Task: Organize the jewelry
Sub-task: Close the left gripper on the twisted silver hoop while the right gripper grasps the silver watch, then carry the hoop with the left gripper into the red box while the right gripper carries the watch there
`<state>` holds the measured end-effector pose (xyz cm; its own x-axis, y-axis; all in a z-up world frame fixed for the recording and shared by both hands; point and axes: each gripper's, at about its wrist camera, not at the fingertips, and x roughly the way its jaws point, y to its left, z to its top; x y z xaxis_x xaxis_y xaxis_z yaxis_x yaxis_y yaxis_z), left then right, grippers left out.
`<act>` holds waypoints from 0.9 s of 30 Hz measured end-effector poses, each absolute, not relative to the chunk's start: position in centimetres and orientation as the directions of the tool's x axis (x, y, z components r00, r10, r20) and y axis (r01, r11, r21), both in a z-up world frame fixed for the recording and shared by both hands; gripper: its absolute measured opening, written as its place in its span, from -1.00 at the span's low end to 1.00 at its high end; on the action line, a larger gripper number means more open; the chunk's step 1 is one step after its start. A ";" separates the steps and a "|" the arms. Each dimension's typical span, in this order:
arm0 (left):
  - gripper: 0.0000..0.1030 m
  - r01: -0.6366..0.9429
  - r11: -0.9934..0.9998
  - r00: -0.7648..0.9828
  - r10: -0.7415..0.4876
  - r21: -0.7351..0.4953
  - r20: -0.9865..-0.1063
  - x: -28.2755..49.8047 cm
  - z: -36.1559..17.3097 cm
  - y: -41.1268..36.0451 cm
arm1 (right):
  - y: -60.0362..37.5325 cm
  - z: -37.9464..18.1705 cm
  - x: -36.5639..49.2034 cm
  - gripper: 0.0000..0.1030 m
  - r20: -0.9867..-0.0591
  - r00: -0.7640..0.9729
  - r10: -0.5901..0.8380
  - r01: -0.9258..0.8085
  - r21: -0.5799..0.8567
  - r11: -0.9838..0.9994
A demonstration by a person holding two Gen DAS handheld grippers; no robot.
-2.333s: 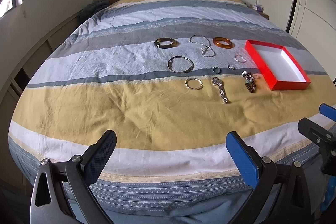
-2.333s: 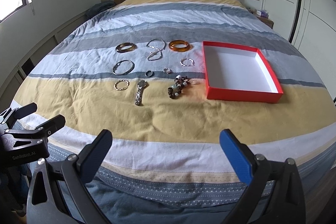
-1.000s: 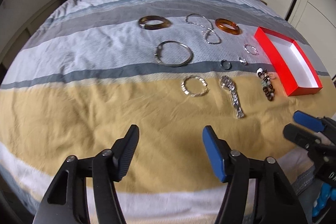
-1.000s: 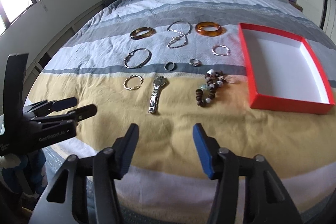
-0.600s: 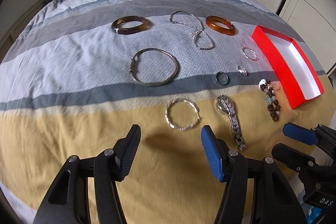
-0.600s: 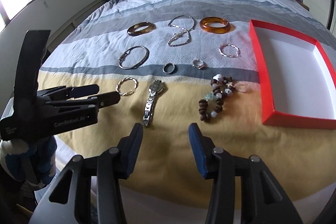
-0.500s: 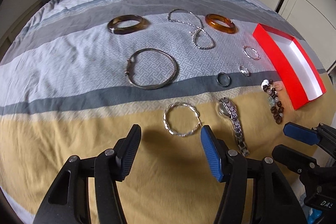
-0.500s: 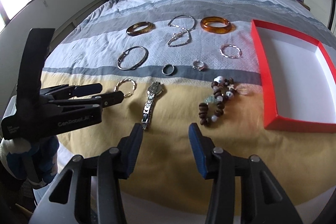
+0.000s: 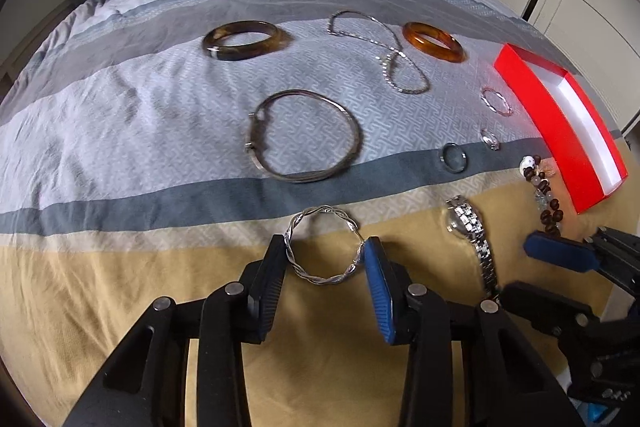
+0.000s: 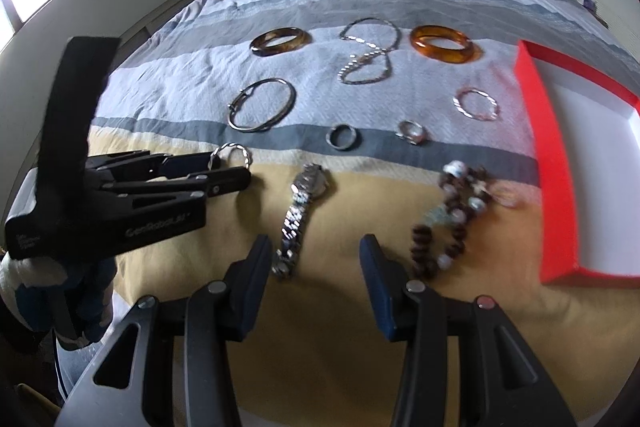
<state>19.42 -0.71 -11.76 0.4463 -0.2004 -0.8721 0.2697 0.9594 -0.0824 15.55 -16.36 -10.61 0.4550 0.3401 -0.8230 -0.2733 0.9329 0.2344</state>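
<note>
At lower centre, left gripper, closing, straddling twisted silver wire bangle; pad contact unclear. Lower centre in the other view, right gripper open beside silver metal-link watch.

The near yellow band of the bed lies bare toward the foot edge, giving the widest room to come in. Above it the jewelry crowds together: the twisted silver bangle sits between the fingers of the left tongs, the watch just beside the right tongs, the beaded bracelet close on its other side. The red box walls off the right edge. Beyond the bangles, toward the headboard, the cover is free.
</note>
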 end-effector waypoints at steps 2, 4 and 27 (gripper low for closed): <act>-0.24 0.264 0.961 0.451 -0.202 -0.086 -0.869 19.2 -11.6 -0.2 | -15.9 -10.9 16.2 -0.16 -0.827 0.452 0.335 -0.271 0.230 0.935; -0.24 0.255 0.963 0.457 -0.202 -0.090 -0.866 19.0 -11.3 0.3 | -15.5 -11.3 17.1 -0.15 -0.834 0.449 0.321 -0.264 0.219 0.939; -0.24 0.258 0.964 0.540 -0.200 -0.066 -0.817 16.4 -5.1 -1.9 | -18.3 -4.6 15.7 -0.56 -0.750 0.572 0.332 -0.238 0.235 0.942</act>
<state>16.40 -1.87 -5.09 0.5401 -0.2001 -0.8175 0.2576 0.9640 -0.0658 15.72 -18.30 -4.61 0.5716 0.3321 -0.7503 -0.2384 0.9422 0.2353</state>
